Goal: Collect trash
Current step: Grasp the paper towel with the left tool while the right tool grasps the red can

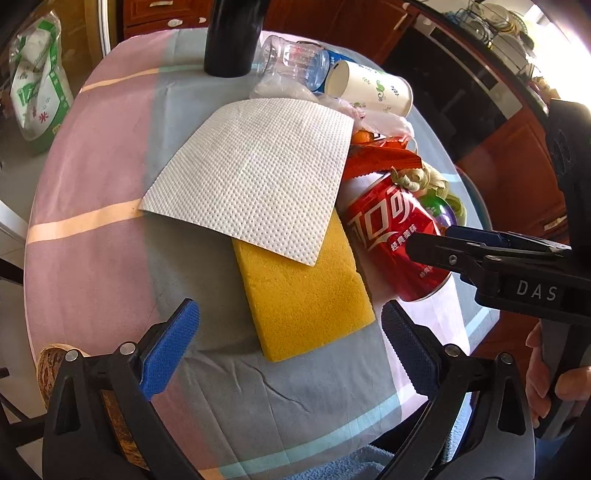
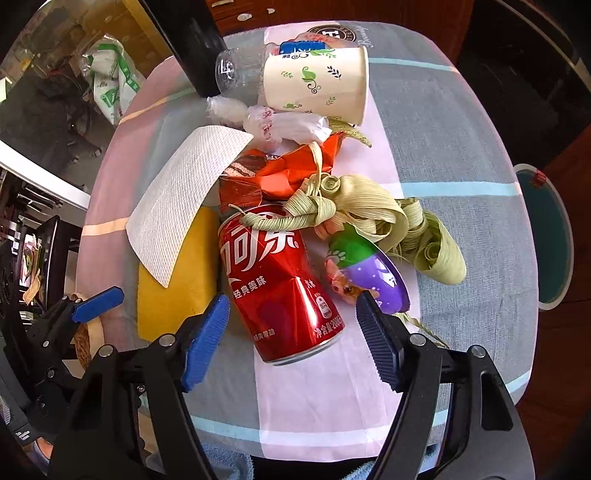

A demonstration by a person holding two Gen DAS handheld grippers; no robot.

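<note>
step: pre-grasp, nothing collected yet | right gripper (image 2: 291, 332) spread, dented red can (image 2: 277, 291) straddled between fingers, lying on table (image 2: 461, 221) beside yellow sponge (image 2: 173, 291) | left gripper (image 1: 288, 343) spread, empty, aimed at sponge under paper towel (image 1: 255, 173) | next: fingers to be closed on can, husks (image 2: 369, 218) to be avoided

Home kitchen: dish rack (image 1: 495, 29), wooden cabinets (image 1: 166, 14).

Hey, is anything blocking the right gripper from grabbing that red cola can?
Nothing visible does. The open right gripper has a finger on each side of the red can; a corn-husk strip only drapes over its far end.
</note>
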